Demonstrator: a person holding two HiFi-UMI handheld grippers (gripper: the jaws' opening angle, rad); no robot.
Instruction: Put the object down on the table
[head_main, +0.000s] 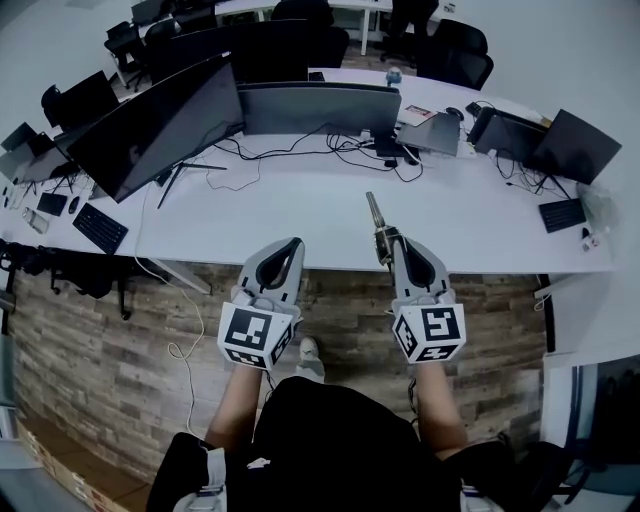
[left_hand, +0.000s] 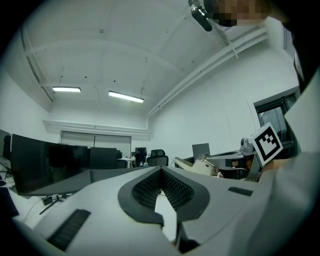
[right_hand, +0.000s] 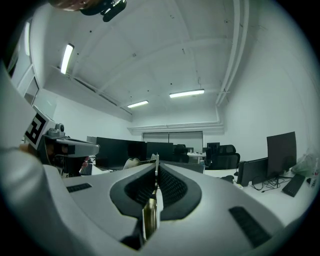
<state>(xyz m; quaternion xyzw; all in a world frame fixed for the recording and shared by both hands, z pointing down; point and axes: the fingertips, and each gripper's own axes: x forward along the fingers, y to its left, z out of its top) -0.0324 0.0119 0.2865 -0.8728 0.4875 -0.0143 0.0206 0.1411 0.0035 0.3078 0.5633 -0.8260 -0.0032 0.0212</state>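
Observation:
A slim brass-coloured metal tool (head_main: 376, 222) sticks forward out of my right gripper (head_main: 391, 240), which is shut on it just above the near edge of the white table (head_main: 300, 215). In the right gripper view the tool (right_hand: 149, 216) shows as a thin strip clamped between the ribbed pads, its tip at the jaws' front. My left gripper (head_main: 294, 244) hangs level beside it over the same edge. In the left gripper view its jaws (left_hand: 161, 170) meet at the tips with nothing between them.
A big dark monitor (head_main: 160, 125) stands at the table's left and another (head_main: 320, 108) at the middle back, with loose cables (head_main: 340, 150) in front. A keyboard (head_main: 100, 228) lies far left; a monitor (head_main: 572, 147) and keyboard (head_main: 562, 213) sit at right.

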